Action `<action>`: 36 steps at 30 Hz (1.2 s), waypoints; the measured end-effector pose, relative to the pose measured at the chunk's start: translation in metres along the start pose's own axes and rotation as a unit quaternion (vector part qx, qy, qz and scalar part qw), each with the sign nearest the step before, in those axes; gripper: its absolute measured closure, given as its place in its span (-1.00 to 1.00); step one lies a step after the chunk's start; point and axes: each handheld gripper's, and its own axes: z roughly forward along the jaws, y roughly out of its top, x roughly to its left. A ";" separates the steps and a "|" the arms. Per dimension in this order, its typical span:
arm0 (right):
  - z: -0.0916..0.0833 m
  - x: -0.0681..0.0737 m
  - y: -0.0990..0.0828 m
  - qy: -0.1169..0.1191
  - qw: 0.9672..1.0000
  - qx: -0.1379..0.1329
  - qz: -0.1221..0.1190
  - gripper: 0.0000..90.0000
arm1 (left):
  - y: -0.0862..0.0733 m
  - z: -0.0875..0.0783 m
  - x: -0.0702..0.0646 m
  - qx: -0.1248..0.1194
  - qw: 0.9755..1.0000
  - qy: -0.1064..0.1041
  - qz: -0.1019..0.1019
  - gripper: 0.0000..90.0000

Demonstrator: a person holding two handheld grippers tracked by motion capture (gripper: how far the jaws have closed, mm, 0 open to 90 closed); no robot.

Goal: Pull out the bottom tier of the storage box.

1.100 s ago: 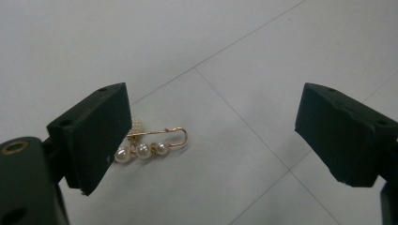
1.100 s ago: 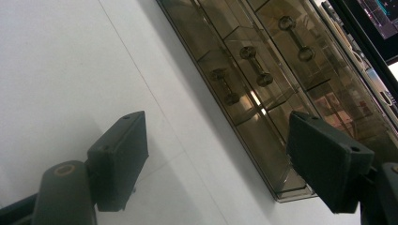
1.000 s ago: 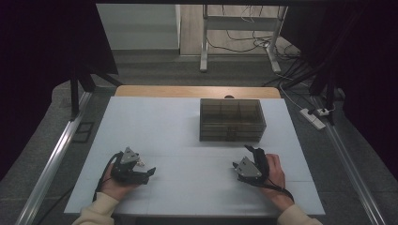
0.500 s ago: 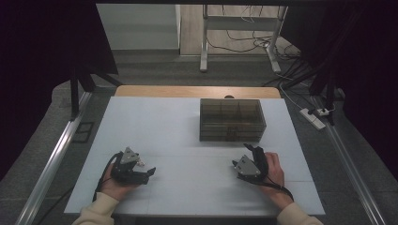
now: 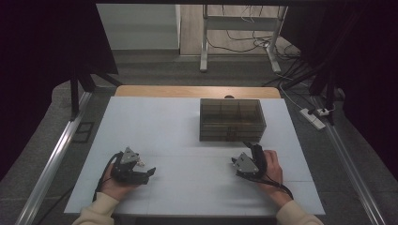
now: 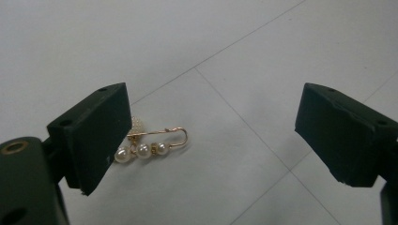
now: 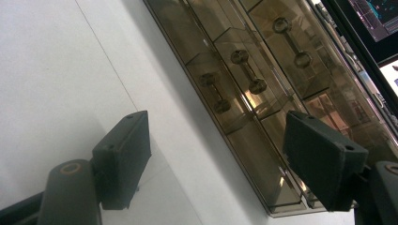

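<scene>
The left hand-held gripper [image 5: 145, 172] rests low on the near left part of the white worktop [image 5: 178, 126], jaws spread wide and grasping nothing. In the left gripper view, a gold pin brooch [image 6: 150, 143] with three pearls lies flat on the worktop just beside the inner face of one jaw, partly hidden behind it; contact cannot be confirmed. The right hand-held gripper [image 5: 245, 150] sits at the near right, jaws likewise released and empty, pointed toward the tinted transparent drawer box [image 5: 231, 119]. That box stands near this gripper, toward the far edge, its drawer fronts carrying small barbell-shaped handles [image 7: 248, 71].
</scene>
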 end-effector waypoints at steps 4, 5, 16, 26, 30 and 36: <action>0.002 0.001 0.001 0.000 1.000 0.000 -0.004 -0.48 | 0.000 0.000 0.000 0.000 1.000 0.001 0.000 -0.77; 0.003 0.001 0.001 -0.001 1.000 0.000 -0.005 -0.48 | 0.000 0.000 0.000 0.001 1.000 0.001 0.001 -0.77; 0.009 0.002 0.003 -0.001 1.000 0.001 -0.015 -0.45 | 0.000 0.000 0.000 0.000 1.000 0.001 0.001 -0.78; 0.011 0.003 0.006 -0.002 1.000 -0.003 -0.018 -0.38 | 0.000 0.000 0.000 0.000 1.000 0.001 0.001 -0.78; 0.014 0.004 0.006 -0.003 1.000 -0.003 -0.025 -0.38 | 0.000 0.000 0.000 0.000 1.000 0.001 0.001 -0.78; 0.016 0.004 0.007 -0.003 1.000 0.001 -0.031 -0.36 | 0.000 0.000 0.000 0.000 1.000 0.001 0.001 -0.77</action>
